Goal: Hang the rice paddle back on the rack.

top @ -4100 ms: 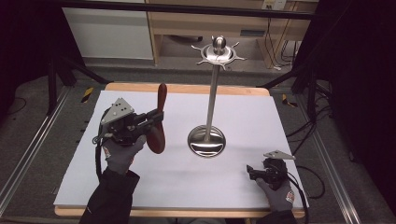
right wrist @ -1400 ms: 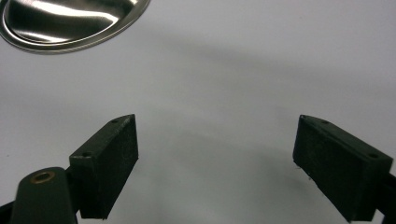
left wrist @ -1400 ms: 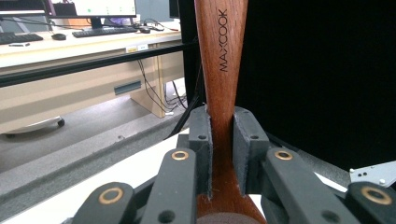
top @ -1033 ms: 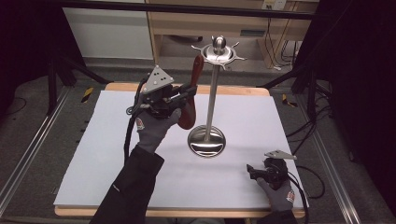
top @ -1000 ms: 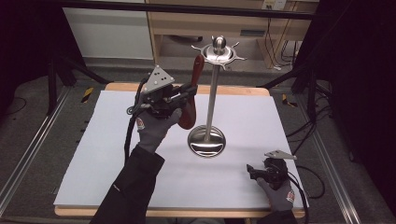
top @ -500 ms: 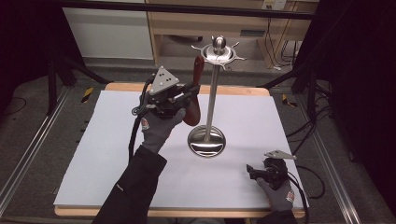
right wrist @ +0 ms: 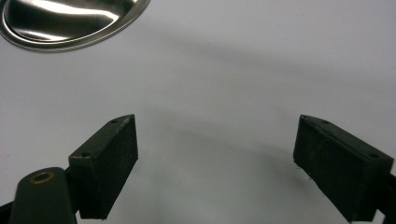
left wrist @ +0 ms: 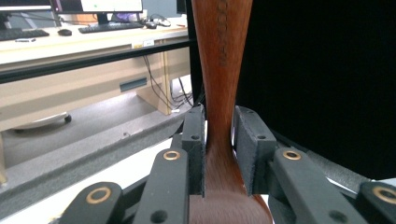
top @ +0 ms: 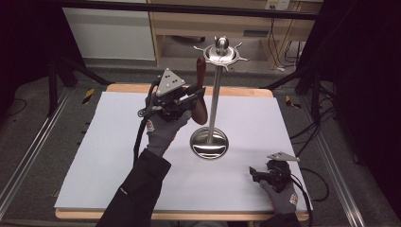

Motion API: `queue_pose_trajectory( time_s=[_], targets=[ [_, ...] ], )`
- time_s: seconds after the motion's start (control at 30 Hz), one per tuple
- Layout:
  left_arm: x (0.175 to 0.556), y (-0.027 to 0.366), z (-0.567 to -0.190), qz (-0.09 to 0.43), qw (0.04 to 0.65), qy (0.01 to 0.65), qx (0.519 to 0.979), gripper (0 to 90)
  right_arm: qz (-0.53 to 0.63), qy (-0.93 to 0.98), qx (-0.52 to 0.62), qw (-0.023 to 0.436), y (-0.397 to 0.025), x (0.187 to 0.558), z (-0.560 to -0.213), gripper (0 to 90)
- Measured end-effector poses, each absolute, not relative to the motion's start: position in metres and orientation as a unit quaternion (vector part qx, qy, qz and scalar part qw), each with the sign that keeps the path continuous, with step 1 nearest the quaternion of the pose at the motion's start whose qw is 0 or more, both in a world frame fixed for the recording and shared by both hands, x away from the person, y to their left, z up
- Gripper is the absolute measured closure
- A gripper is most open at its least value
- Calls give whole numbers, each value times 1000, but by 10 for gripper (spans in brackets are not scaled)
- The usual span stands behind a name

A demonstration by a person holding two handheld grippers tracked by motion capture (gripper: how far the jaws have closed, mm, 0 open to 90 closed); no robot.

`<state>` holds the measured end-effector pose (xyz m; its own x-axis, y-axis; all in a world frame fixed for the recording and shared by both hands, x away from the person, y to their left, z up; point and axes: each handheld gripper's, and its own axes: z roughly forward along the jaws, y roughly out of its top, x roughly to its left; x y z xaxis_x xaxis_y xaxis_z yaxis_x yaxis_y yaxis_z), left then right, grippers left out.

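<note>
- Lifted and carried toward the back of the table since the first frame, the left gripper (top: pixel 195 97) now holds the wooden spoon (top: pixel 200 90) upright just beside the stand's pole (top: pixel 215 97).
- Its jaws are clamped on the spoon's narrow neck, with the handle rising above them and its tip close under the stand's top ring (top: pixel 221 53).
- At the near right of the white table (top: pixel 94 156), the right gripper (top: pixel 259 173) rests with jaws spread wide and empty, near the stand's round base (right wrist: pixel 70 21).
</note>
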<state>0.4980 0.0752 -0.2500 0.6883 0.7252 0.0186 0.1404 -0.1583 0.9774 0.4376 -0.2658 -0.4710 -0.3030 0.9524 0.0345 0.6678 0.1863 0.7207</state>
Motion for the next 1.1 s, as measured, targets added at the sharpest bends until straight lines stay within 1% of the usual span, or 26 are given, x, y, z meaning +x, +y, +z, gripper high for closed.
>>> queue_pose_trajectory(
  time_s=[0.17, 0.4, 0.67, 1.1],
  targets=[
    [495, 77, -251, 252, 574, 297, 720, 720, 328, 739, 548, 216, -266, 437, -471, 140],
    [488, 84, -259, 243, 568, 296, 728, 584, 325, 740, 547, 220, -266, 437, -471, 139],
    [478, 100, -273, 235, 553, 298, 742, 494, 325, 739, 548, 220, -266, 437, -471, 135],
    [465, 130, -310, 221, 523, 316, 760, 423, 322, 738, 551, 219, -265, 437, -472, 131]
  ],
)
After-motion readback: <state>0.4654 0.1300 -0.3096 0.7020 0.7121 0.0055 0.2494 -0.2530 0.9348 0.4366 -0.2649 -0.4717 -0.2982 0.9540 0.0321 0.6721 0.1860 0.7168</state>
